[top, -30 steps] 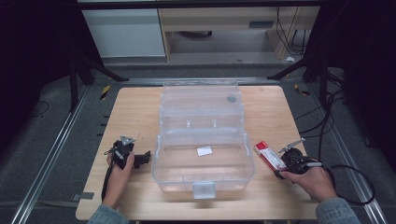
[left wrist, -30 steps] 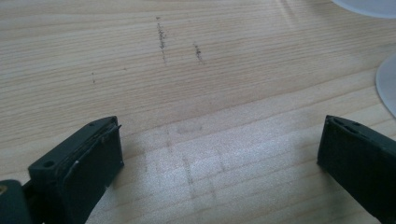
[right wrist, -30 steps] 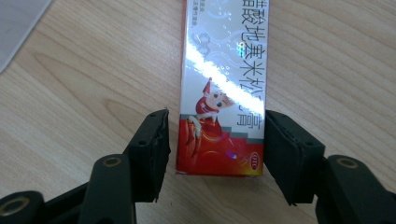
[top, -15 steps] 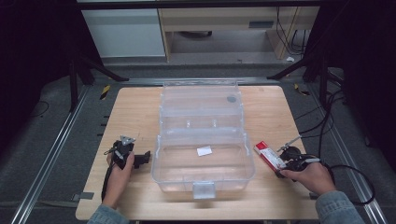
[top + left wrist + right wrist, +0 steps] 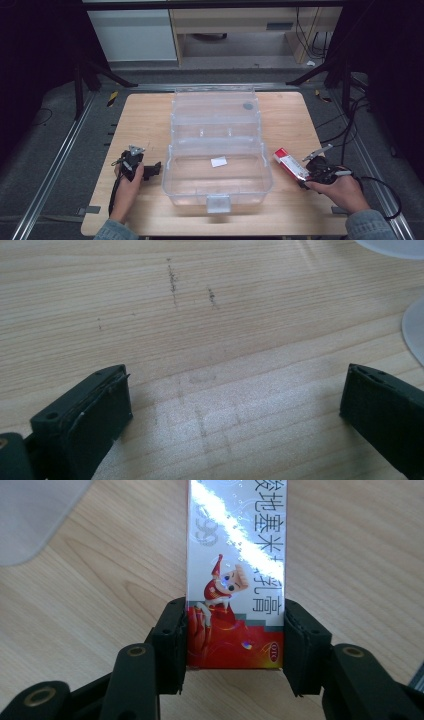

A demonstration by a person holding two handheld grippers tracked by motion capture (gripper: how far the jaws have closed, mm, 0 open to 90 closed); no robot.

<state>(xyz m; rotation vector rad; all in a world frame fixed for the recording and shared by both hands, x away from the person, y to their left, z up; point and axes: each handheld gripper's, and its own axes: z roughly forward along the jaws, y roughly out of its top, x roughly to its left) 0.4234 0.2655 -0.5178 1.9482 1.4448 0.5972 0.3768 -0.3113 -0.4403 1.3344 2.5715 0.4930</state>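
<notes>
A red and white carton with a cartoon figure lies flat on the wooden table, to the right of a clear plastic box. My right gripper holds the carton's near end. In the right gripper view the carton fills the gap of the right gripper, and both pads touch its sides. Those jaws have just been closing around it. My left gripper rests left of the clear box, pointing at its wall. In the left gripper view, the left gripper stands wide open over bare wood.
The clear box stands mid-table with its lid laid open toward the far side. A small white label lies inside. A corner of clear plastic shows beside the carton. Metal rails and cables run along both sides of the table.
The right hand has shifted slightly along the carton, with its jaws drawn in around it. The left hand and gripper have stayed still.
</notes>
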